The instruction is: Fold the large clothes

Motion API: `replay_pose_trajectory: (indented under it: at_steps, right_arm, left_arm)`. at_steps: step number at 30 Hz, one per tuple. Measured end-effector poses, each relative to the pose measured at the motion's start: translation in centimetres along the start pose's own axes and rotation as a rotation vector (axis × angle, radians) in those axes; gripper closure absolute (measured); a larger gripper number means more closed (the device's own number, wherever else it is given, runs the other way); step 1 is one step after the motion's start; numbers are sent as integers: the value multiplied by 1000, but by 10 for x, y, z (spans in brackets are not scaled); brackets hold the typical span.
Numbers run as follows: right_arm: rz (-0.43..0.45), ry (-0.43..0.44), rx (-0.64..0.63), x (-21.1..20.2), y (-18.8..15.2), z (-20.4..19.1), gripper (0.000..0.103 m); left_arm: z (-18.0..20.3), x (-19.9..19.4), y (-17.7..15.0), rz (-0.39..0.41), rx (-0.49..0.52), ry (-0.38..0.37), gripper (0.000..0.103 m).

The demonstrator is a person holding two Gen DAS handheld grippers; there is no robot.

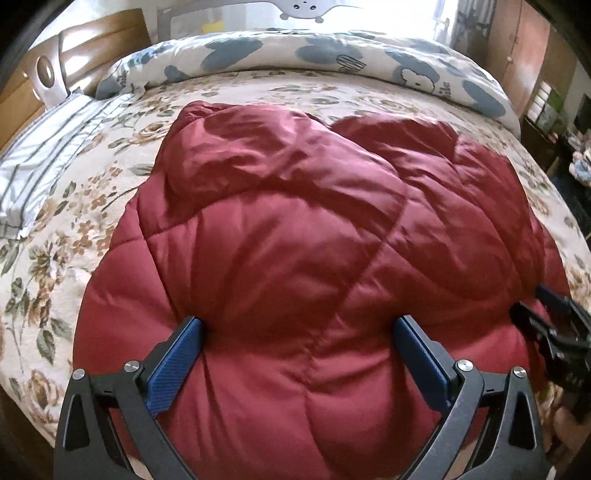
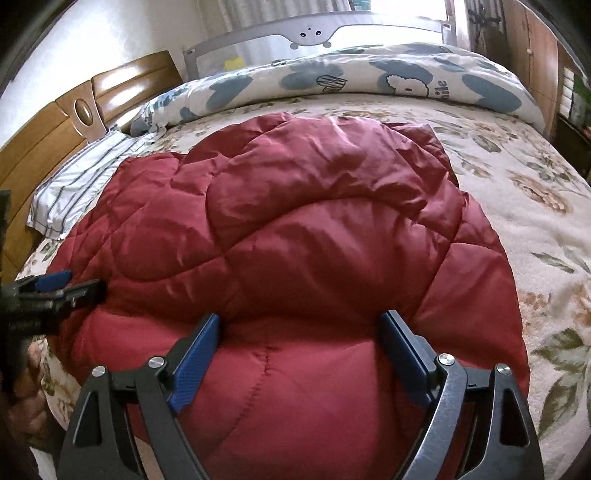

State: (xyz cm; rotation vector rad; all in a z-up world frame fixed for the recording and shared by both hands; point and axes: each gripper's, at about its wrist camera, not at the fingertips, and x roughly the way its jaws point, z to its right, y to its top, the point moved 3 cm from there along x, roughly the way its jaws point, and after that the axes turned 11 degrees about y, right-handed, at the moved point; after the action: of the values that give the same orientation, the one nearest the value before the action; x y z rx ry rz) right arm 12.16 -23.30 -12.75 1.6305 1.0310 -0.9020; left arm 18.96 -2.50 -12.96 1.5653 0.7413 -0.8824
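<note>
A large dark red quilted down coat (image 1: 295,229) lies spread on the flowered bed, and it also fills the right wrist view (image 2: 295,221). My left gripper (image 1: 299,325) is open wide, its blue pads pressed against the coat's puffy near edge on both sides of a bulge. My right gripper (image 2: 299,321) is open the same way on the near edge further right. The right gripper shows at the right edge of the left wrist view (image 1: 554,314). The left gripper shows at the left edge of the right wrist view (image 2: 51,288).
The flowered bedspread (image 1: 74,229) surrounds the coat. A rolled blue-and-white duvet (image 1: 332,55) lies along the far side. A striped pillow (image 1: 40,162) and wooden headboard (image 1: 22,92) are at the left. A grey bed rail (image 2: 314,33) stands behind; cupboards (image 1: 532,55) are at the right.
</note>
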Motion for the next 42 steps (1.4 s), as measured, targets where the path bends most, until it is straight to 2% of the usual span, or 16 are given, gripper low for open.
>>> replay_pose_trajectory:
  at_steps: [4,8,11,13,16,21,23,27,33,39,42]
  right_arm:
    - [1,4,9,-1,0,-1,16]
    - [-3,-10,27,-6,5,-4,16]
    - [37,24,24,-16,16,-12,15]
    - [55,40,9,-19,25,-18,15]
    - [31,59,-13,-8,40,-23,14]
    - [-59,7,-48,29,59,-11,12]
    - [-62,-27,-19,39,66,5,9]
    - [-43,-21,105,46,68,38,8]
    - [10,-31,194,40,63,53,9]
    - [34,-48,220,36,59,57,9]
    - [33,-49,220,36,59,56,9]
  left_arm:
    - [-7,10,2,0,-32,-10,0]
    - [-2,13,1,4,-19,19,0]
    - [-1,4,7,-6,-24,31,1]
    - [-5,-7,14,18,-46,25,1]
    - [-13,-9,25,42,-55,54,1]
    - [-27,30,42,-37,-89,45,0]
    - [-26,42,49,-55,-81,50,0]
    - [-32,60,65,-81,-111,73,0]
    - [-42,82,71,-97,-190,85,0]
    - [-43,79,67,-73,-194,99,0]
    - [-42,63,62,-54,-176,115,1]
